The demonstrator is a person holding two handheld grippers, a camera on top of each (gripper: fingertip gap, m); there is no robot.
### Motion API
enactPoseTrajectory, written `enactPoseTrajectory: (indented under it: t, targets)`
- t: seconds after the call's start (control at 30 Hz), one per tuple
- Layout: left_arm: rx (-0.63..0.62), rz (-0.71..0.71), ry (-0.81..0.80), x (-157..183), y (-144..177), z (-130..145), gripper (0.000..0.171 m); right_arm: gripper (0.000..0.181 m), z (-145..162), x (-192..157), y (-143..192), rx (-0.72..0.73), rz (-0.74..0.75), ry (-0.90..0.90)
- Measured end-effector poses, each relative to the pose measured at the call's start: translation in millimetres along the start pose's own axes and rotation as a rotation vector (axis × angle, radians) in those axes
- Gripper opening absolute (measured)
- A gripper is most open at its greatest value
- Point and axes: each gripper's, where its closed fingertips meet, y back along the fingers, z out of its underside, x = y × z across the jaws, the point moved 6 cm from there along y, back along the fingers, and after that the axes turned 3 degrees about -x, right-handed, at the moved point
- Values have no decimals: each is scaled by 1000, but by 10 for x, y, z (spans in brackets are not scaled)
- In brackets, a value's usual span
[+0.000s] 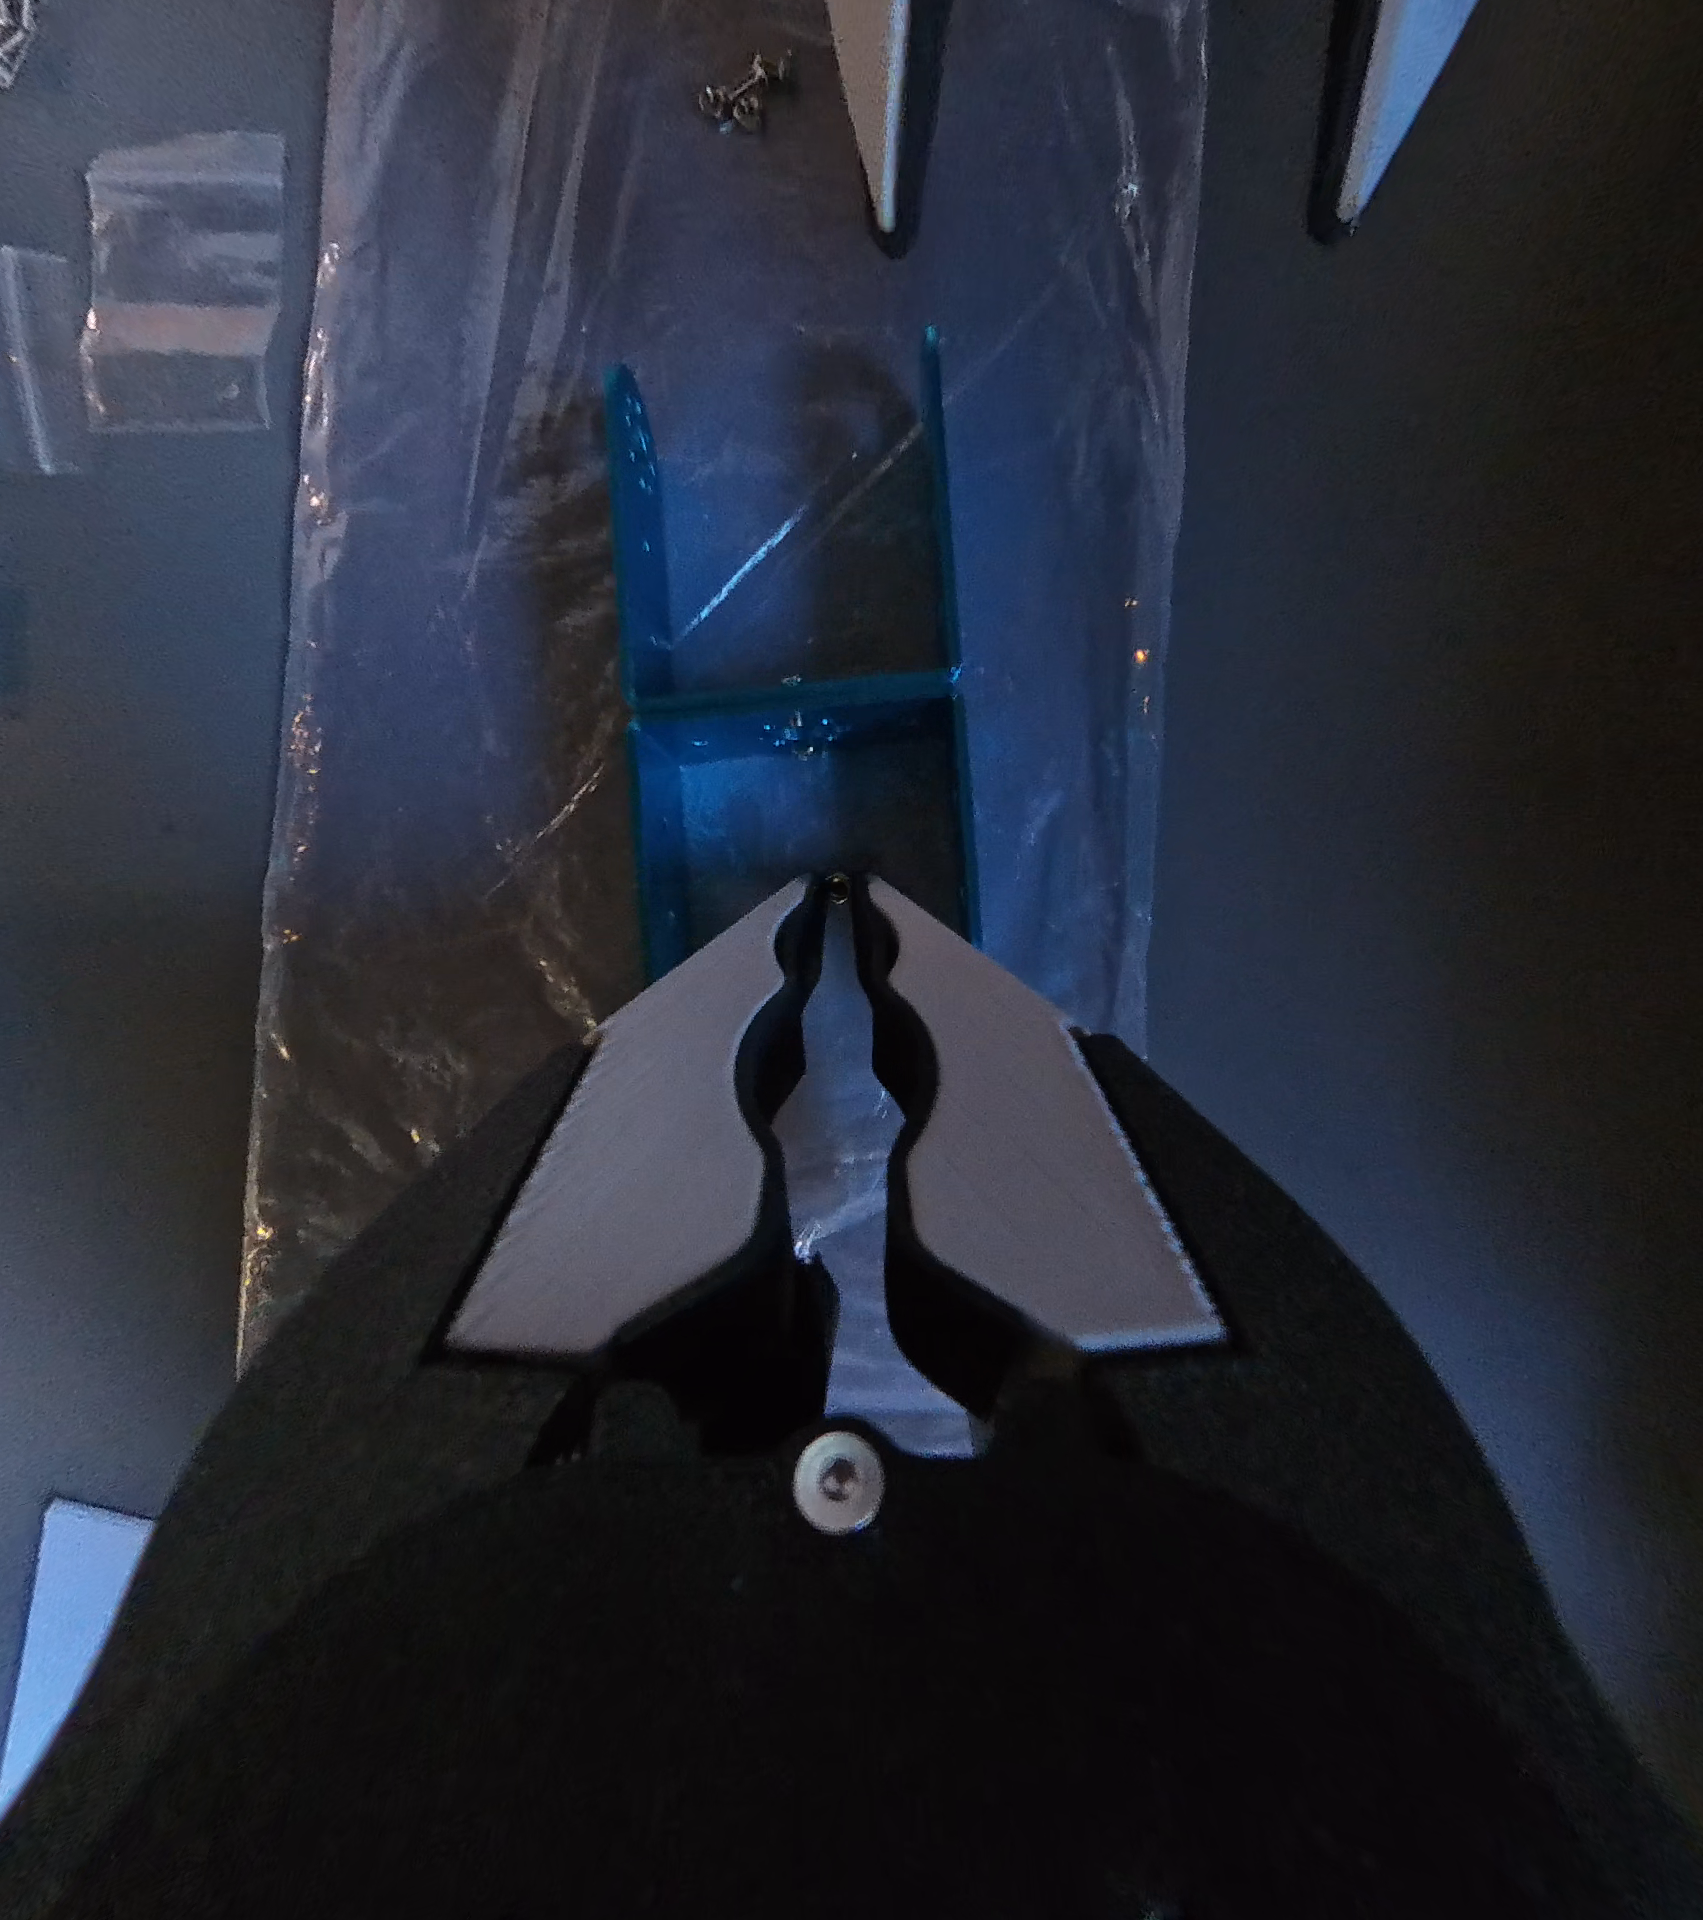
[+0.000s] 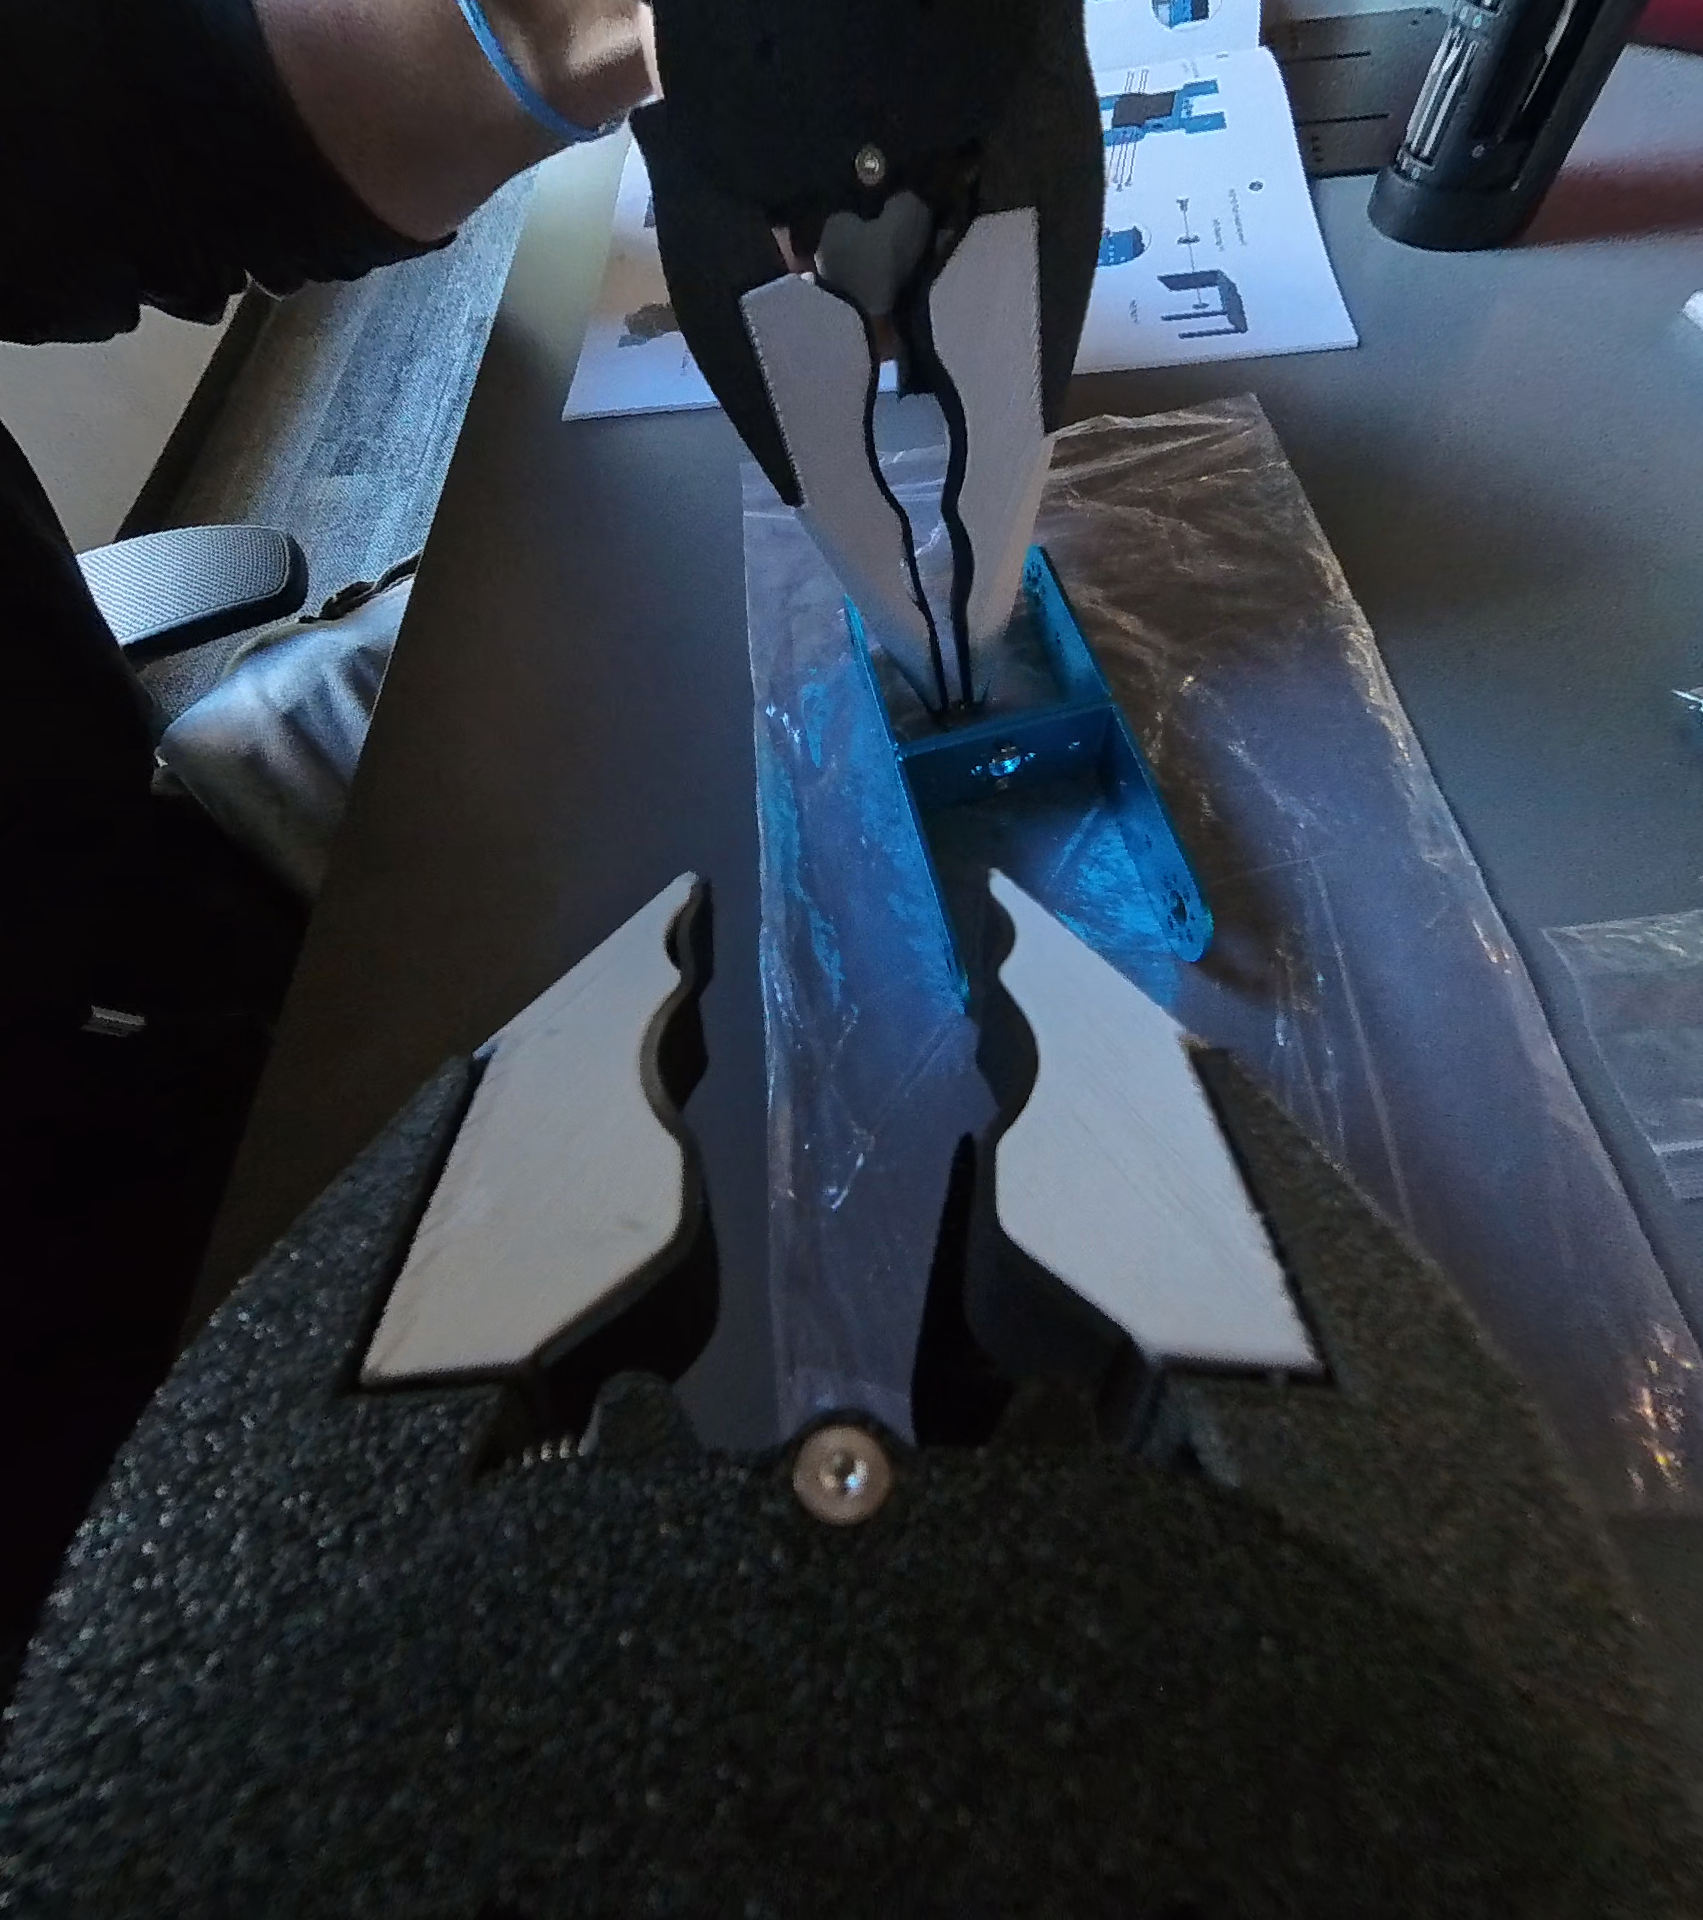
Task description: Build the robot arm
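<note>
A blue metal H-shaped bracket (image 1: 793,704) (image 2: 1008,774) lies on a clear plastic bag (image 1: 431,727) (image 2: 1346,935) on the dark table. My left gripper (image 1: 836,883) is shut on a small dark fastener (image 1: 838,886) at its fingertips. It points down between the bracket's two side plates, just behind the crossbar; the right wrist view shows it (image 2: 951,707) too. My right gripper (image 2: 847,899) is open and empty at the bracket's opposite end. The end of one side plate (image 2: 930,935) shows between its fingers (image 1: 886,156).
A few loose screws (image 1: 743,94) lie on the plastic. Small zip bags (image 1: 182,281) (image 2: 1678,1049) of hardware sit beside it. An open instruction booklet (image 2: 1190,208), a black cylinder (image 2: 1481,125), a person's arm (image 2: 307,135) and a chair (image 2: 192,582) are around the table edge. My hands' fingertips stand some 10 centimetres from each other.
</note>
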Motion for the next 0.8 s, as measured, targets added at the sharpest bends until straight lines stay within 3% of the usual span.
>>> enactPoseTrajectory:
  t: [0.2,0.37,0.43,0.53,0.6,0.63,0.7,0.8]
  targets:
    - [92,-61,-54,-6,64,-42,4,47,-36,0,14,40,-38,-31]
    - [470,-132,-56,-11,388,-370,0,50,-192,76,34,204,-102,-130]
    - [564,-172,-42,-46,462,-460,0,48,-267,131,19,270,-121,-203]
    - [515,-265,-53,-147,487,-391,0,43,-160,359,-14,111,0,-257]
    - [502,-250,-33,-179,467,-266,0,34,-94,463,98,89,57,-232]
    - [509,-231,-24,-175,445,-204,0,24,-91,432,115,105,1,-229]
    - [456,-102,-45,-62,339,-100,0,24,-97,391,67,97,-40,-200]
    - [336,-69,-103,39,201,-76,5,25,-116,407,-22,42,75,-83]
